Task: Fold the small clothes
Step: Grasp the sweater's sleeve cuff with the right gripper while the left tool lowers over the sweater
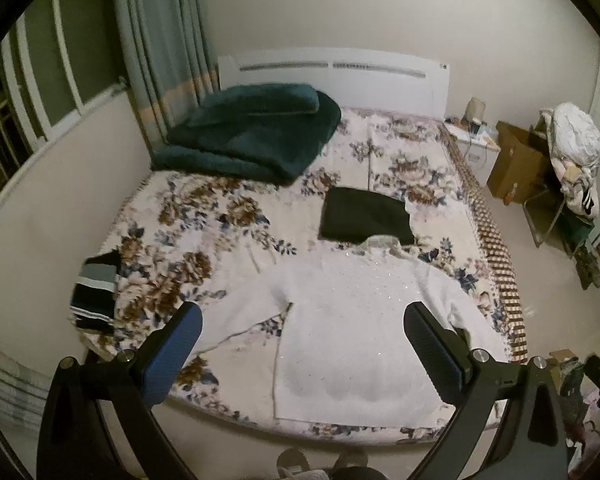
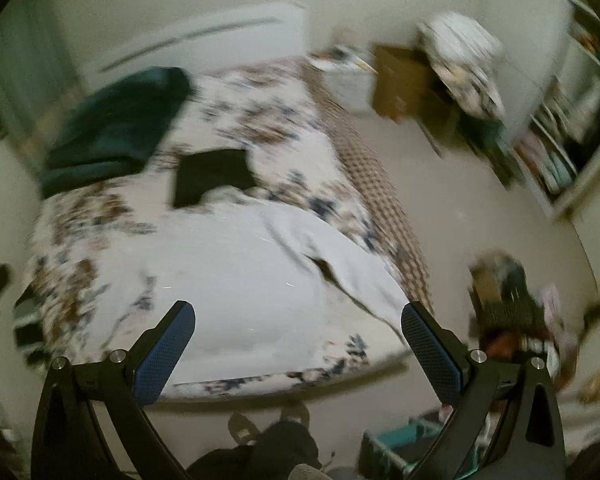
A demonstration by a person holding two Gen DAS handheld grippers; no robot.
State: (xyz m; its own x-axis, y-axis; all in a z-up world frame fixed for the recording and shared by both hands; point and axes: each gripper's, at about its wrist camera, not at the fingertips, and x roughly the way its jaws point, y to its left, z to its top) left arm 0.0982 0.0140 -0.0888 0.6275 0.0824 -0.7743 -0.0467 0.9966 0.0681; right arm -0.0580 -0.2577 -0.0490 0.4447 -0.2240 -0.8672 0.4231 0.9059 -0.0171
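A white sweater (image 1: pixel 352 332) with small sparkles lies flat at the near end of the floral bed (image 1: pixel 220 216), sleeves spread to both sides. It also shows, blurred, in the right wrist view (image 2: pixel 240 280). A folded black garment (image 1: pixel 364 218) lies just beyond its collar, also in the right wrist view (image 2: pixel 214 176). A striped dark garment (image 1: pixel 96 292) lies at the bed's left edge. My left gripper (image 1: pixel 302 320) is open and empty above the sweater's near part. My right gripper (image 2: pixel 298 320) is open and empty above the sweater's right side.
A folded dark green blanket (image 1: pixel 252 132) sits at the head of the bed by the white headboard (image 1: pixel 336 80). A cardboard box (image 1: pixel 520 160) and a chair piled with clothes (image 1: pixel 576 152) stand right of the bed. Clutter lies on the floor at right (image 2: pixel 512 308).
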